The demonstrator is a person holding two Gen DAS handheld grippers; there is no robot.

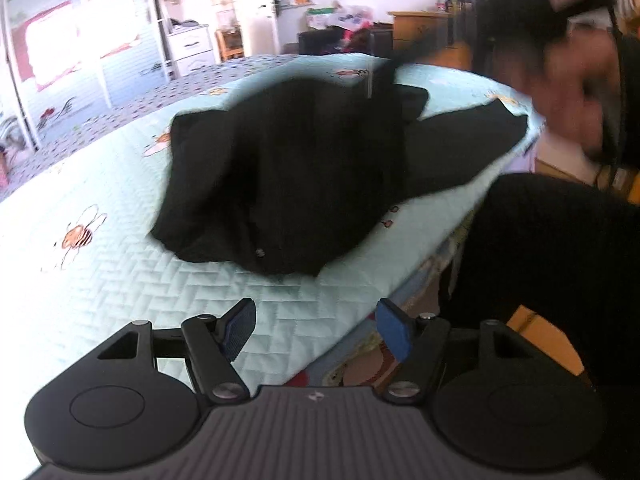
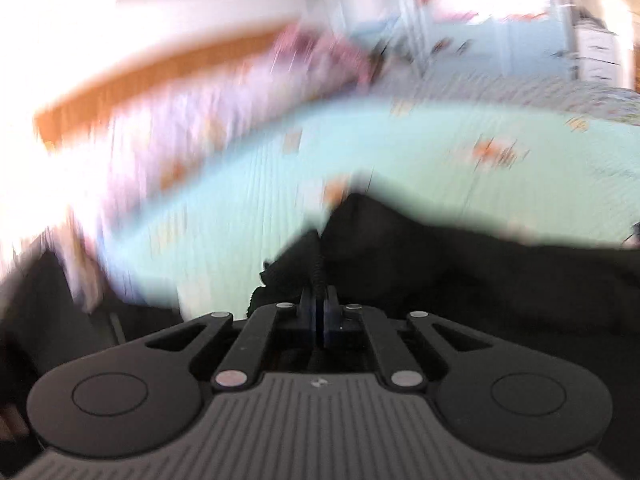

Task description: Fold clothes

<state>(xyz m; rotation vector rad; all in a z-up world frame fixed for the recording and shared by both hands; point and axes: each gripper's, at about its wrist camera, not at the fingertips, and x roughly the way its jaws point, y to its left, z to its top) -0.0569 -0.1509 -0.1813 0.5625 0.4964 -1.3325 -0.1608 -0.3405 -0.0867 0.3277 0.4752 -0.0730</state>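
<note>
No brand, label or writing can be read in either view; a tiny pale mark on the black garment near its front hem is too small to make out. The garment lies crumpled on a pale green quilted bedspread printed with bees, near the corner of the bed, 1 flap spread toward the bed's right edge.

The left gripper hovers over the quilt just short of the garment, its 2 blue pads apart with nothing between them. The right gripper is clenched on a fold of the same black cloth, which bunches up right at the closed pads.

Across the room stand a white drawer unit and a wooden dresser piled with blurred items that cannot be identified. The right wrist view is heavily smeared, so the background is unreadable. At the left view's upper right, a blurred hand and dark gear are cut off by the frame.
</note>
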